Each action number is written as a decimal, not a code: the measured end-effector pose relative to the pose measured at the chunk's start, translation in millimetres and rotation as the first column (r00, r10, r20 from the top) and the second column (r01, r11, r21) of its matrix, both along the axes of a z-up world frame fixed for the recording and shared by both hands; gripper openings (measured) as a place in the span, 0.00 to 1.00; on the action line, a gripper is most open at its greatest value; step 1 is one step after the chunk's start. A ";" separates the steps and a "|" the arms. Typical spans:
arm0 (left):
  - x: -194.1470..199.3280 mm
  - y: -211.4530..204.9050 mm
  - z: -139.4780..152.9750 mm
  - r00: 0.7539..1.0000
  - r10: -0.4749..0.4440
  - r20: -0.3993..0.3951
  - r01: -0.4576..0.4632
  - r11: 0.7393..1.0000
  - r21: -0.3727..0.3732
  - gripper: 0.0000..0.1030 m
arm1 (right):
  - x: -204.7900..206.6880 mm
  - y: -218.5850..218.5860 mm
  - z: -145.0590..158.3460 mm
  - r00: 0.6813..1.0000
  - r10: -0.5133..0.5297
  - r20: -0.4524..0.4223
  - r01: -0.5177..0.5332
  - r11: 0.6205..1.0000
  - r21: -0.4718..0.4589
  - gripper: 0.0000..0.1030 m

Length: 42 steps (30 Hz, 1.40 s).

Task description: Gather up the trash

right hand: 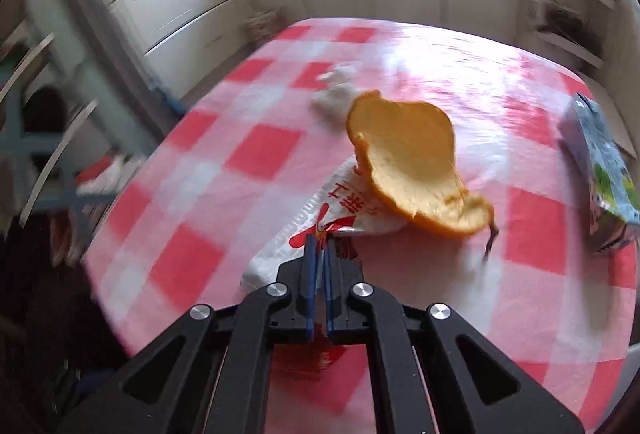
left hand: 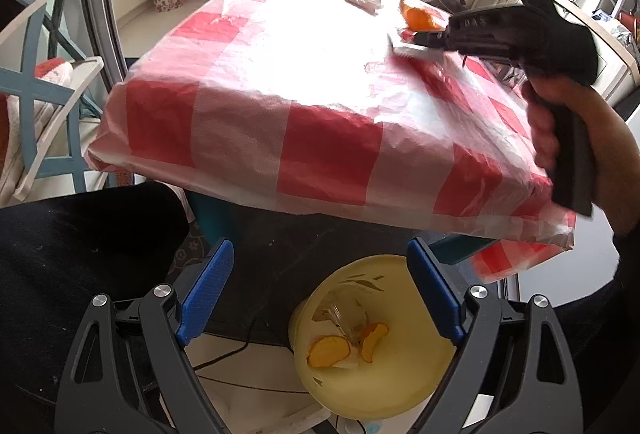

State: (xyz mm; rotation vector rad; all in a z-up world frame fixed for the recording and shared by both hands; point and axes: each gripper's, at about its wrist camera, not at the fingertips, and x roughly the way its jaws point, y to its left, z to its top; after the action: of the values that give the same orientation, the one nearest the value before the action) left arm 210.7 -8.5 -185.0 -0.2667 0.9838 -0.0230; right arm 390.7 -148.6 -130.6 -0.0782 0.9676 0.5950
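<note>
My right gripper (right hand: 319,240) is shut on a white and red wrapper (right hand: 320,230) lying on the checked table (right hand: 192,262). A large orange peel (right hand: 408,158) rests on the wrapper's far end. A crumpled white tissue (right hand: 334,94) lies beyond it. My left gripper (left hand: 320,254) is open and empty, held below the table edge above a yellow bin (left hand: 384,374) that holds orange peels (left hand: 330,352) and plastic scraps. The left wrist view shows the right gripper (left hand: 400,48) over the table near the peel (left hand: 418,14).
A blue and green carton (right hand: 604,178) lies at the table's right edge. A blue and white chair (left hand: 44,94) stands to the left. My dark-clothed leg (left hand: 80,254) is beside the bin. Kitchen cabinets (right hand: 180,6) line the back wall.
</note>
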 end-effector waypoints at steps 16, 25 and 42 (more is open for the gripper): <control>8.9 -2.8 35.4 0.988 0.007 0.155 -0.018 0.998 0.066 0.82 | -70.6 -20.4 30.4 0.984 0.176 -0.009 -0.176 0.984 -0.019 0.62; 85.2 -25.7 36.4 0.983 -0.060 0.171 0.042 0.993 0.107 0.82 | -34.4 -64.8 56.4 0.982 -0.111 0.154 0.113 0.994 -0.002 0.70; 130.1 -8.7 27.5 0.978 -0.149 0.146 0.137 0.986 0.092 0.04 | 20.1 -2.8 5.9 0.999 -0.042 -0.006 0.042 0.994 0.105 0.75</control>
State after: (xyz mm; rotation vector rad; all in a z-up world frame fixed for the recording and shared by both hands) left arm 340.8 -17.2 -157.4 -0.1170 0.8482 -0.1326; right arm 410.8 -151.4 -124.7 0.0371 0.9376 0.6067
